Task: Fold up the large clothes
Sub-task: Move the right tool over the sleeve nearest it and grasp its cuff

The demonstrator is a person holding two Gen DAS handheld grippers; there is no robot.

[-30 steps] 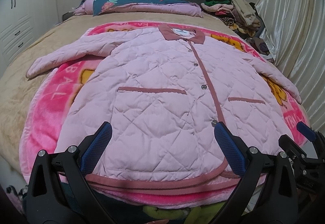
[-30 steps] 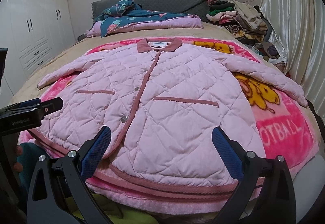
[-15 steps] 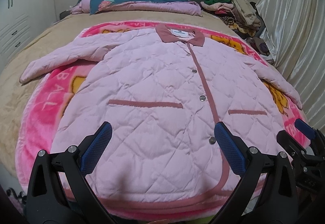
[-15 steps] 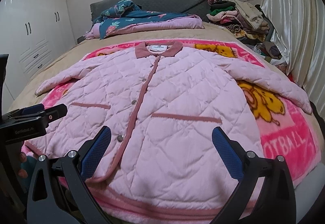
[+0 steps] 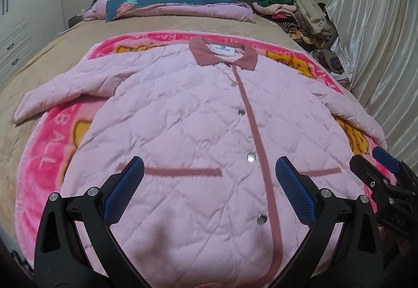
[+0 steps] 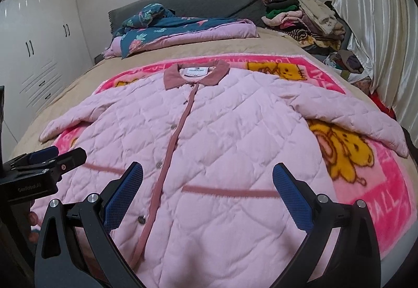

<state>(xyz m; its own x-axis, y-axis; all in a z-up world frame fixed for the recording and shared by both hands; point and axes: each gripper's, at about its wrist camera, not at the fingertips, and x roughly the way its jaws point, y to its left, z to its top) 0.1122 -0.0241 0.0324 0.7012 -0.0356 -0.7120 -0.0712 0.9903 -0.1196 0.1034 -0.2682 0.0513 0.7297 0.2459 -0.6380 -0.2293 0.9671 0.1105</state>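
Both grippers have moved forward over the bed in the last second: the near hem, visible a second ago, is now out of frame under them, and the pocket trims sit between the fingers.

The left sleeve [image 5: 62,94] lies spread toward the left edge of the pink fleece blanket [image 5: 39,157], cuff over onto the beige bedspread [image 5: 39,63].

The left gripper [image 5: 209,188] is wide open and holds nothing, hovering over the left front panel of the pink quilted jacket [image 5: 183,131]. The jacket lies flat, front up and snapped shut, collar [image 5: 222,52] toward the headboard.

The right gripper [image 6: 206,191] is also wide open and empty, above the right pocket trim [image 6: 230,191].

The right sleeve [image 6: 352,118] stretches to the blanket's right edge.

No fold is made yet. Judging by the advance, the grippers are heading for the sleeves or shoulders for a first fold; contact with the cloth cannot be confirmed.
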